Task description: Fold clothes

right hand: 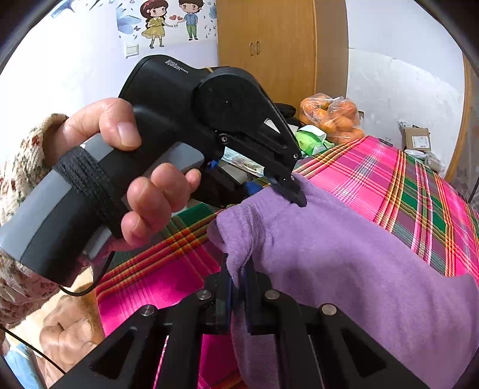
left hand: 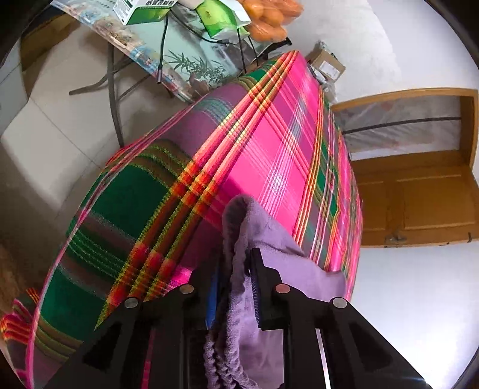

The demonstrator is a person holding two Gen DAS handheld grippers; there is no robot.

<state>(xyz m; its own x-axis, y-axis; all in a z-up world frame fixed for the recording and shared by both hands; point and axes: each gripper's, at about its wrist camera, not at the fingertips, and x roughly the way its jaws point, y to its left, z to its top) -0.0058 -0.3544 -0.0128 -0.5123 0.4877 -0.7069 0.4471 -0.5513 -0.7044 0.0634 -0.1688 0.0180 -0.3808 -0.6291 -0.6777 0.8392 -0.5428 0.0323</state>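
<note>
A fuzzy purple garment is held up over a bed covered in pink, green and red plaid cloth. My left gripper is shut on a bunched edge of the purple garment, whose elastic hem hangs down between the fingers. In the right wrist view my left gripper pinches the garment's upper edge, with a hand on its handle. My right gripper is shut on a nearer corner of the same garment. The cloth drapes rightwards onto the plaid cloth.
A glass table with boxes, cables and a bag of oranges stands beyond the bed. A cardboard box sits at the bed's far end. A wooden wardrobe and a wooden door line the white walls.
</note>
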